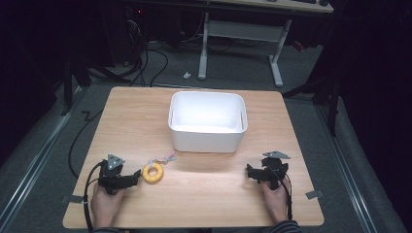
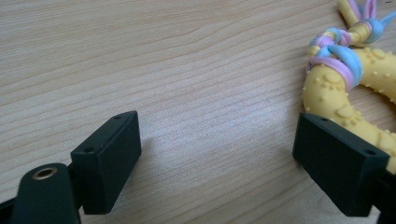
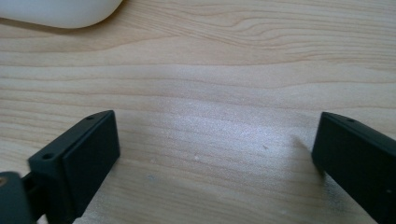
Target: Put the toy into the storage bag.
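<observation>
A yellow ring toy [image 1: 153, 173] with a pastel cord knotted on it lies on the wooden table [image 1: 141, 116], front left. My left gripper [image 1: 132, 180] rests low on the table just left of it, jaws wide open; bare wood lies between them. In the left gripper view the toy [image 2: 359, 88] sits just past the right jaw, outside the gap. My right gripper [image 1: 251, 173] rests at the front right, jaws open over bare wood [image 3: 210, 140]. A hand holds each gripper from the near edge.
A white plastic bin [image 1: 207, 121] stands open and empty at the table's middle back; its rounded corner [image 3: 60, 11] shows in the right gripper view. Cables and another table's legs [image 1: 277, 58] are on the floor beyond.
</observation>
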A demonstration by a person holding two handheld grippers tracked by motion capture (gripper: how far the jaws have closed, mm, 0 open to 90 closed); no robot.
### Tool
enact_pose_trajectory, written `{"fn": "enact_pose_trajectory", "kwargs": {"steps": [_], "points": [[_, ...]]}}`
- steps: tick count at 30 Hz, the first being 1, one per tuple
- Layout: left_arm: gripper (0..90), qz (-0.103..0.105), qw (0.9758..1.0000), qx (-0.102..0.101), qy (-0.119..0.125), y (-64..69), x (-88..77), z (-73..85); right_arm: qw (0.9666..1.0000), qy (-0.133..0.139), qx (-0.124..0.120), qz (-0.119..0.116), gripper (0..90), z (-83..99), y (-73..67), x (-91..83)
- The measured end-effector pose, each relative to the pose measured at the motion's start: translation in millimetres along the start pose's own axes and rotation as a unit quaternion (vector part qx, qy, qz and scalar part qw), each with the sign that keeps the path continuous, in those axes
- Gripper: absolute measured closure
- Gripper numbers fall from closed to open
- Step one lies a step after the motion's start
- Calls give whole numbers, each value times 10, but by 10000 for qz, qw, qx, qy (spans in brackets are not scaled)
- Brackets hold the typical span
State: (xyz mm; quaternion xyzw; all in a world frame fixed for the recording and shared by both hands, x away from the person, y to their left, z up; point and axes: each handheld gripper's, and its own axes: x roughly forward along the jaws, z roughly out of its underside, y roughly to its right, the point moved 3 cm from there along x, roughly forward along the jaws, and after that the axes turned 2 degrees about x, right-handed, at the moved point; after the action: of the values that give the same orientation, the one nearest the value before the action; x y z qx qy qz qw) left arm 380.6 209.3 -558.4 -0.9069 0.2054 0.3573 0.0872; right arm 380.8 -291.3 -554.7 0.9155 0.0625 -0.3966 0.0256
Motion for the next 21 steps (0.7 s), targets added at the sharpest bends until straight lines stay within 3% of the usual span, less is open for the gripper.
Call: {"fn": "enact_pose_trajectory", "kwargs": {"steps": [17,21], "points": [[161,-2,10000,-3,5,-1,-4,3,9999,83,-48,-62,84,12,-32,-22],[163,41,10000,31,13,-8,-9,8,9998,132,-114,-125,139,20,-48,-39]]}}
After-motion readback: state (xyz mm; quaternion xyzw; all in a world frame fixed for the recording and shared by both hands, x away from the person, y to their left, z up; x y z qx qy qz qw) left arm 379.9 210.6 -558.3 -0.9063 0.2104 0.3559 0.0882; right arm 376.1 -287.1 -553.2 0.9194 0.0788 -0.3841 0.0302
